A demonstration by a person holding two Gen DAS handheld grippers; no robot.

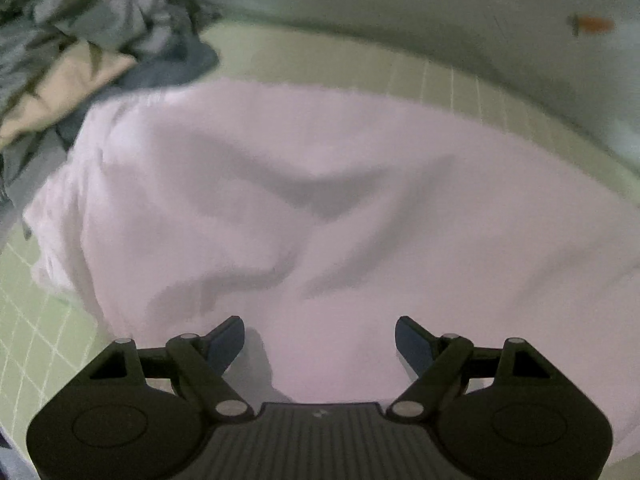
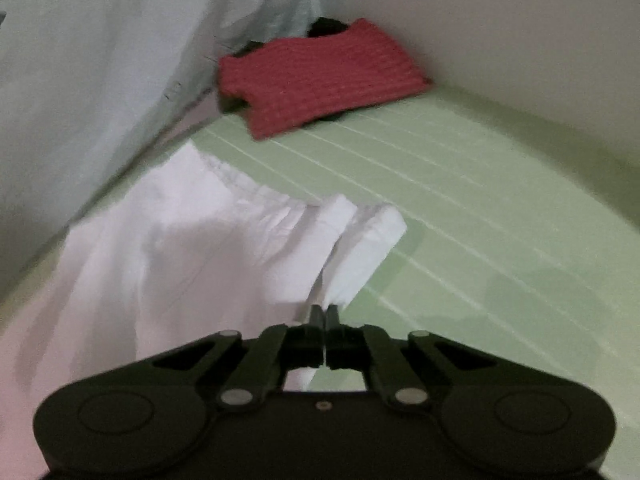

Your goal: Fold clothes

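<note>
A white garment lies spread and wrinkled on the green grid mat. My left gripper is open and empty, hovering over the garment's near edge. In the right wrist view the same white garment shows its gathered waistband and a folded corner. My right gripper is shut on the white garment's edge by that corner, low over the green mat.
A pile of grey, beige and blue clothes lies at the far left. A folded red knit garment lies on something dark in the far corner. A pale sheet hangs along the left wall. A light wall borders the mat.
</note>
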